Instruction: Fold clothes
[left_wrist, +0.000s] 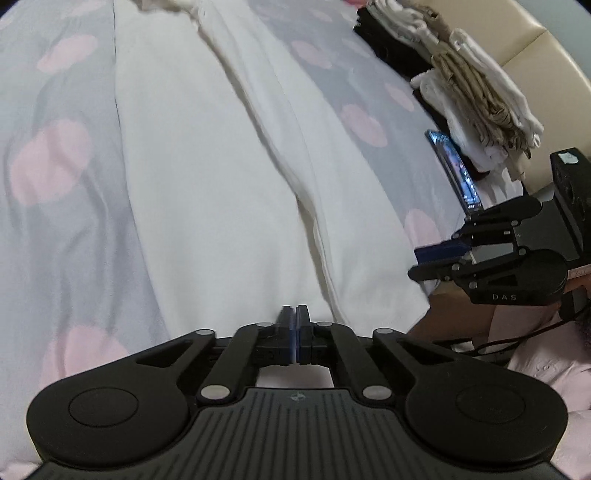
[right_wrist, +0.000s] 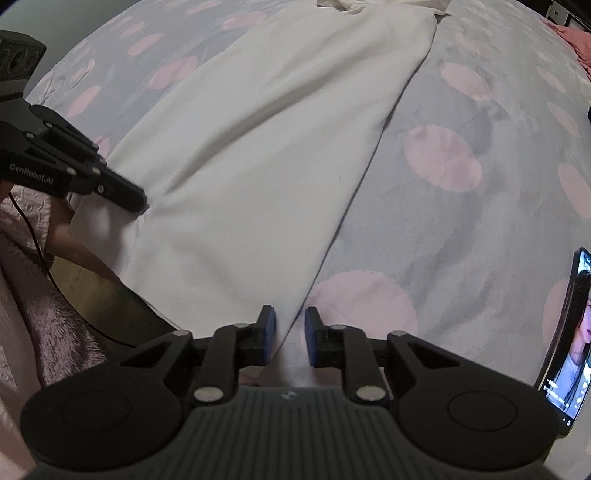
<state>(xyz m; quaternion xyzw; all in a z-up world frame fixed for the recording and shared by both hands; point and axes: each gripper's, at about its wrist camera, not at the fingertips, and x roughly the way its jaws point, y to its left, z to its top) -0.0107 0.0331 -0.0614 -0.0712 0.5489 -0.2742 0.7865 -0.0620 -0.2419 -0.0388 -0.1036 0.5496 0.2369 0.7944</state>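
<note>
Now one white garment (left_wrist: 207, 155) lies stretched lengthwise on the grey bedspread (left_wrist: 66, 229) with pink spots, its near end hanging over the bed's edge. One left gripper (left_wrist: 294, 334) has its jaws pressed together at that near hem; whether cloth sits between them I cannot tell. One right gripper (right_wrist: 289, 332) holds its jaws narrowly apart astride the garment's right edge, not closed on it. One lit phone (right_wrist: 570, 343) stands to the right, and one pile of folded clothes (left_wrist: 461, 85) sits beyond it
</note>
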